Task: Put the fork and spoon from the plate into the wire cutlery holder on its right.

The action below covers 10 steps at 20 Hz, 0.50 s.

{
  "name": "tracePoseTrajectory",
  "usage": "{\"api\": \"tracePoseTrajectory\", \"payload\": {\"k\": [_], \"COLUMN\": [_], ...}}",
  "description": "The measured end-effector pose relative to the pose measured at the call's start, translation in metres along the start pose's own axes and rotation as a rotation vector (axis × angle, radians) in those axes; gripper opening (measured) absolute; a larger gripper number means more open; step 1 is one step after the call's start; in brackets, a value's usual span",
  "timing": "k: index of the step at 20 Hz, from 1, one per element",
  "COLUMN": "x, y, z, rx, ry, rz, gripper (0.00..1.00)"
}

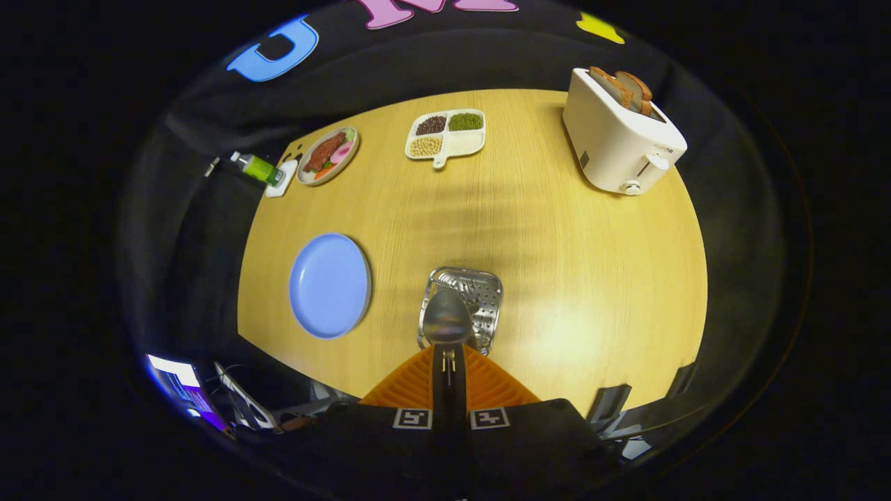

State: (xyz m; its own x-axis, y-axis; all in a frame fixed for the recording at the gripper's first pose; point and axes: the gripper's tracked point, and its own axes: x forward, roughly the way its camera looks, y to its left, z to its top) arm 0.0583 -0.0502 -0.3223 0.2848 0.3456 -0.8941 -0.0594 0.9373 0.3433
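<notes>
Steel spoon (pixel 446 319) sits pinched between the closed orange fingers (pixel 418 381), bowl forward, handle along them, hanging directly over the wire holder (pixel 480 299) (fork unclear inside); blue plate (pixel 329 285) lies bare, left.

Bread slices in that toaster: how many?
2. Both slices stand side by side in the slots of the white toaster, one ahead of the other, far beyond the spoon-holding jaws.

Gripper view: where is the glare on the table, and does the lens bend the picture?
Gripper view: a bright glare patch lies on the wooden table, beside the wire cutlery holder; the fisheye lens curves the table's edges; the spoon, pinched in the gripper, looks slightly soft.
</notes>
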Motion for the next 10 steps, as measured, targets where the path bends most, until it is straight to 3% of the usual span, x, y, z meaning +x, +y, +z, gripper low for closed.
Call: {"api": "tracePoseTrajectory", "payload": {"k": [10], "x": [0.056], "y": [-0.013], "z": [0.004], "rx": [-0.104], "ry": [0.227], "rz": [-0.076], "gripper": [0.05]}}
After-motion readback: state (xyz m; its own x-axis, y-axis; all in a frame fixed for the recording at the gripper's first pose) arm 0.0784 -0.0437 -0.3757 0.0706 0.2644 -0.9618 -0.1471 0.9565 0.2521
